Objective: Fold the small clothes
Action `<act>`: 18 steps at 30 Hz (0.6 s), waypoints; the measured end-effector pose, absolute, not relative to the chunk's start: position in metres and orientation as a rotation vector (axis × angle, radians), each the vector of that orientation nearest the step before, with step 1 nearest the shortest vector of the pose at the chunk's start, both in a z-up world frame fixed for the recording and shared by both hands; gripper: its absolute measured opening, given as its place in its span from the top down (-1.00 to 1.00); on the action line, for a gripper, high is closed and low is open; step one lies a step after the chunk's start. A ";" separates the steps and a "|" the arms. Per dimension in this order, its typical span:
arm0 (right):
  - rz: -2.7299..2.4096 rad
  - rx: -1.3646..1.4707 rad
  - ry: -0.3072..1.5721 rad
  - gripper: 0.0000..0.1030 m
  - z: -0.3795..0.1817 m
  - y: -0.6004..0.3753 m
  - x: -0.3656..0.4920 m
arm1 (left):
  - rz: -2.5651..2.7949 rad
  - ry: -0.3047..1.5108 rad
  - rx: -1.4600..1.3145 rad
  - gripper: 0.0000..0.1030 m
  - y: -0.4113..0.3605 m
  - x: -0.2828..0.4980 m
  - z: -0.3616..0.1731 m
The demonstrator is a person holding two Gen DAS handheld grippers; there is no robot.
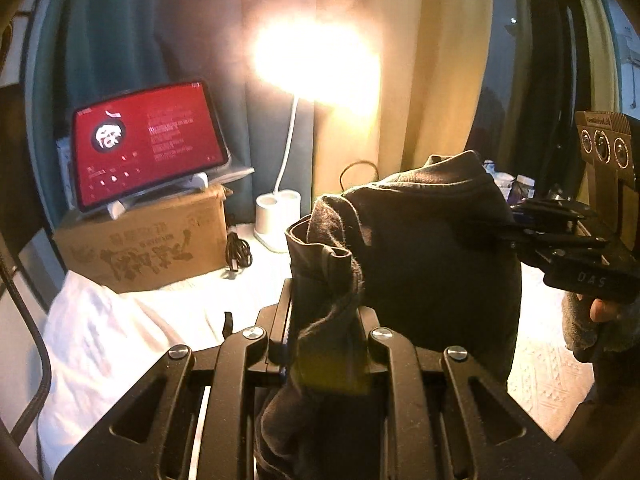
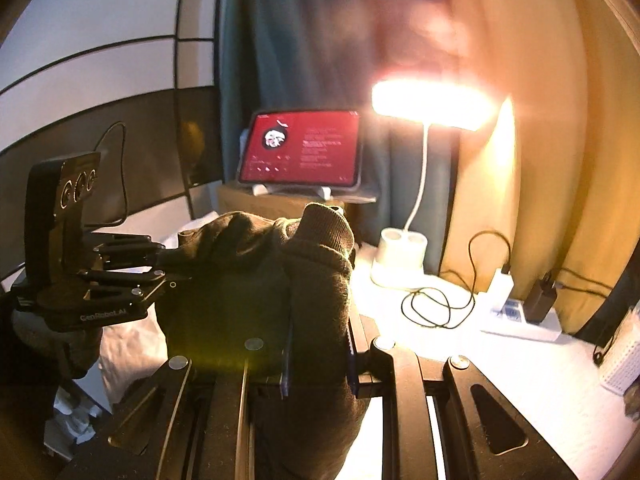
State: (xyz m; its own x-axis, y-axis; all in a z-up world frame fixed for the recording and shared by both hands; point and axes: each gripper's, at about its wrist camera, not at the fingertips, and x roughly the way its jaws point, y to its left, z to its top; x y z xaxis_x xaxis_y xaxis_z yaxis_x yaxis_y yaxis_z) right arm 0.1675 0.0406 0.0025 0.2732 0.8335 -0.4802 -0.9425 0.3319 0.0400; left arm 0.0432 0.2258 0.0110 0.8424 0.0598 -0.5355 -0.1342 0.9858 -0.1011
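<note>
— Both sets of fingers were closed on the same dark garment point(image 1: 436, 264). The left gripper point(image 1: 324, 344) was clamped on a bunched edge of it, and the right gripper point(image 2: 318, 360) was pinched on a ribbed, cuff-like part.

— Where was the garment held?

— It was held up in the air between the two grippers, above the white worktop point(image 2: 500, 372), well short of the lamp point(image 1: 278, 222) and the tablet point(image 1: 148, 144) on its box point(image 1: 148, 240). No part of it could be seen resting on the worktop.

— How much folding was judged to be done?

— Very little, it was thought. The cloth was seen crumpled and doubled over itself, with no flat, crisp fold in it. What kind of garment it was could not be told.

— And what was left?

— It was judged that it had yet to be spread, laid down and folded. No finished pieces were seen in either view.
</note>
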 end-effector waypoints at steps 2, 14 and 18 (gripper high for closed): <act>1.210 -0.272 0.481 0.60 -0.004 0.045 0.175 | 0.101 0.578 -0.145 0.65 0.232 0.054 0.003; 1.180 -0.269 0.615 0.60 -0.055 0.070 0.221 | 0.093 0.699 -0.198 0.63 0.251 0.095 -0.044; 1.167 -0.284 0.656 0.60 -0.073 0.080 0.235 | 0.108 0.736 -0.205 0.62 0.257 0.109 -0.058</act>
State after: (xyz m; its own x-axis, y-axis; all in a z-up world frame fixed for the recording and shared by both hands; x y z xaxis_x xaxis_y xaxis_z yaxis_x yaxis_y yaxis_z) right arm 0.2348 0.0804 -0.0727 0.2350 0.7562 -0.6107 -0.9150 0.3841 0.1236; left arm 0.1089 0.2567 -0.0576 0.7368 0.0261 -0.6756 -0.1695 0.9745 -0.1472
